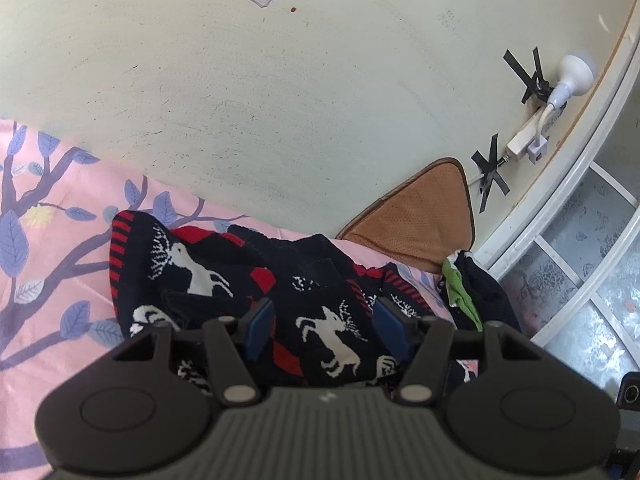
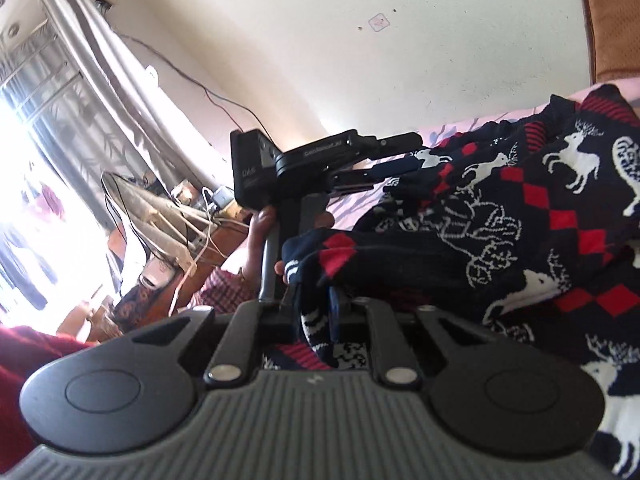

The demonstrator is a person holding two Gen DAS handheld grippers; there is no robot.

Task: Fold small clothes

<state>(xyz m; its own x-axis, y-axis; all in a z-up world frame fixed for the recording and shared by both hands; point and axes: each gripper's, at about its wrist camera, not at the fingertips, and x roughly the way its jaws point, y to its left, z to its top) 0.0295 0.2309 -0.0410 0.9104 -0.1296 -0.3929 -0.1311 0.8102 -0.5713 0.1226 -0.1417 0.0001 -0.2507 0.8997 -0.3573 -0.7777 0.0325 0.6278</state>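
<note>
On a bed spread with a pink leaf-print sheet (image 1: 60, 240), a small navy sweater (image 1: 248, 280) knitted with white reindeer and red diamonds lies rumpled and not yet folded. My left hand-held gripper (image 1: 325, 330) hangs over it with its blue pads spread apart, a reindeer panel showing between them and neither pad pressing on the knit. In the left wrist view the sweater starts right under the fingers and reaches to 11 o'clock, its long axis running roughly from 10 to 4 o'clock across the bed. My right hand-held gripper (image 2: 320, 316) is pressed together on a fold of that same sweater (image 2: 540, 220), pinching a bunched edge that rises from between the jaws; from there the body of the garment spreads off to 2 o'clock. The right one therefore has the cloth, while the left sits open over the far part, seen from the right wrist view at 12 o'clock (image 2: 394, 168) with a hand (image 2: 260, 236) on its grip. I judge the coming fold turns on carrying the pinched edge across toward the left side. Pale lettering on the left unit's body is too blurred to read with confidence. Beyond the sweater, at 2 o'clock in the left view, a tan cushion (image 1: 424, 216) leans on the wall.
</note>
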